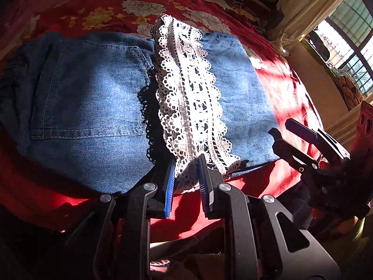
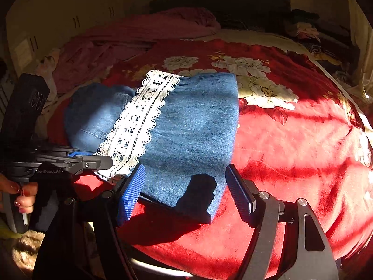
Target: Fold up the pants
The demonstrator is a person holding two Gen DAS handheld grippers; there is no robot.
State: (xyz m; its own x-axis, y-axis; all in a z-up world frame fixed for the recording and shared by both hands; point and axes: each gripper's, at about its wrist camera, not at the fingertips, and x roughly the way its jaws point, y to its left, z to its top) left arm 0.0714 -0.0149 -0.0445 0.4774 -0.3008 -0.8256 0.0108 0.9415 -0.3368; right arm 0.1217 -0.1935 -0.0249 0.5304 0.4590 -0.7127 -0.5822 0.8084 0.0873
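- A home bedroom is shown: a bed is covered by a red floral blanket (image 2: 291,140).
- Pink bedding (image 2: 139,35) is heaped at the far side.
- Pale curtains (image 1: 310,2) are drawn back from a sunlit barred window (image 1: 349,37).

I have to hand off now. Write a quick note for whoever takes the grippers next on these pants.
Left hand-held gripper: closing around the near end of the white lace trim, grip not confirmed.
Right hand-held gripper: open, straddling the near edge of the jeans, holding nothing.
Jeans lie folded over on the red blanket, lace hem across the top.
Left to do: probably another fold and smoothing.
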